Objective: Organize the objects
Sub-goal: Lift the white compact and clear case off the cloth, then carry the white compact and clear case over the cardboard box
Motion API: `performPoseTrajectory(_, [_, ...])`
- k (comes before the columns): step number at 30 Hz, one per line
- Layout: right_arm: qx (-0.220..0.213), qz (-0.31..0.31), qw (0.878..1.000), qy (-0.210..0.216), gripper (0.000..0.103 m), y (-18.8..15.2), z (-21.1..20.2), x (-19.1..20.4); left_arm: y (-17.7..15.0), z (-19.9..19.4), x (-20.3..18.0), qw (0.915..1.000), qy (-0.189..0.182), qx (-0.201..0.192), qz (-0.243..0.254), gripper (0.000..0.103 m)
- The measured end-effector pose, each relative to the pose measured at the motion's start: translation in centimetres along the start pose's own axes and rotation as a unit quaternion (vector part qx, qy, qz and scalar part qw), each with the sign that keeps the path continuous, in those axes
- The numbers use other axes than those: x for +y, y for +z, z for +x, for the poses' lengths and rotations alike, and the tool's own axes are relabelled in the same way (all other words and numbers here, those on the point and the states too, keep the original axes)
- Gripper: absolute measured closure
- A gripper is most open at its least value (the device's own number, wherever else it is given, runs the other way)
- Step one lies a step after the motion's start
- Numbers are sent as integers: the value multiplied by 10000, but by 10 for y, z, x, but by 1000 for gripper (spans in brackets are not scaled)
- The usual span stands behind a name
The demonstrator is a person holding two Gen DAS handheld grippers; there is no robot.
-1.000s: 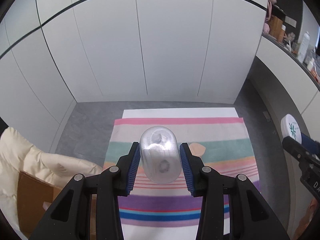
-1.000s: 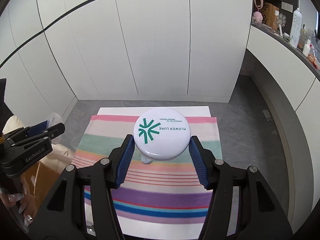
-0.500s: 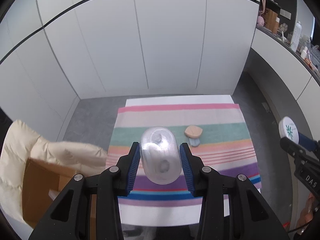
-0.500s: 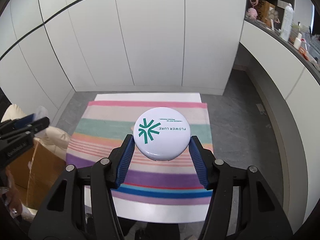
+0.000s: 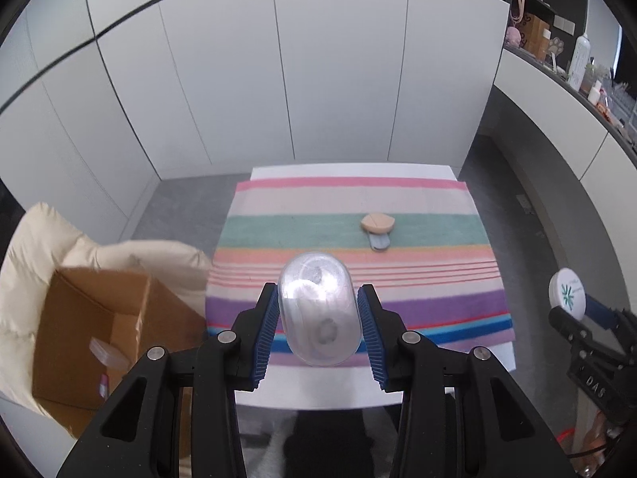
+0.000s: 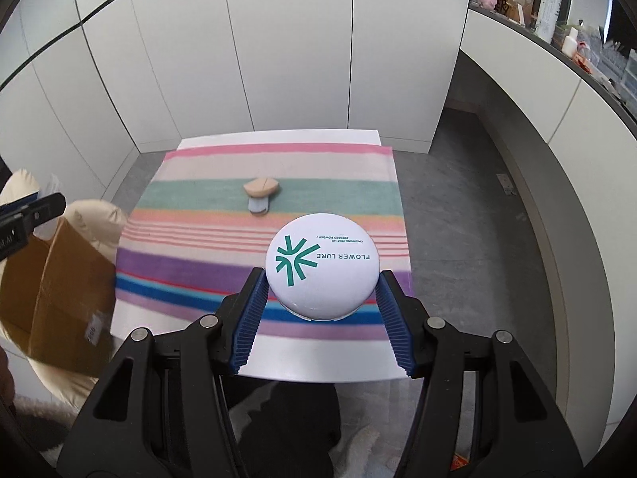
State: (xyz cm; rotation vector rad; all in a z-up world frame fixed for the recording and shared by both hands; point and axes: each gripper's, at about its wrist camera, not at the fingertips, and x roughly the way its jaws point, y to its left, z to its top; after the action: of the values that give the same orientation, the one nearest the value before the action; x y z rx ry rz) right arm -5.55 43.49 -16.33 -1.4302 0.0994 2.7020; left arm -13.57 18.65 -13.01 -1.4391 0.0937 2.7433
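My left gripper is shut on a clear oval plastic case, held above the near edge of the striped cloth. My right gripper is shut on a round white powder compact with a green logo, also held high over the cloth's near edge. The compact also shows at the right of the left wrist view. A beige puff lies on a small grey-blue piece on the green stripe. It also shows in the right wrist view.
An open cardboard box sits left of the table on a cream padded jacket, with a small clear item inside. The white table stands before white cabinets. A shelf with bottles runs along the right wall.
Both grippers have risen and pulled back from the table with their objects. More of the cloth, the puff and the cardboard box have come into view.
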Motion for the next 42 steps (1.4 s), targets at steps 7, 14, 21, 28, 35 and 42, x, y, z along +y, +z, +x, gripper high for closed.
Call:
performPoseTrajectory(7, [114, 142, 9998, 113, 44, -22, -9, -2, -9, 0, 10, 10000, 40, 62, -35, 61])
performPoseTrajectory(14, [119, 43, 9999, 110, 45, -25, -11, 4, -13, -5, 34, 9997, 93, 7, -206, 62])
performPoseTrajectory(21, [124, -248, 9992, 297, 44, -14, -12, 39, -22, -14, 80, 9977, 343, -40, -587, 61])
performPoseTrajectory(28, [110, -776, 9945, 695, 44, -1, -8, 105, -48, -25, 151, 9906, 756, 44, -1142, 61])
performPoseTrajectory(35, [138, -1462, 9819, 1196, 44, 2, -7, 192, -82, -38, 225, 9764, 1190, 137, -1798, 61])
performPoseTrajectory(42, [256, -2198, 9594, 1746, 44, -8, -6, 286, -121, -51, 292, 9581, 1579, 280, -2372, 61])
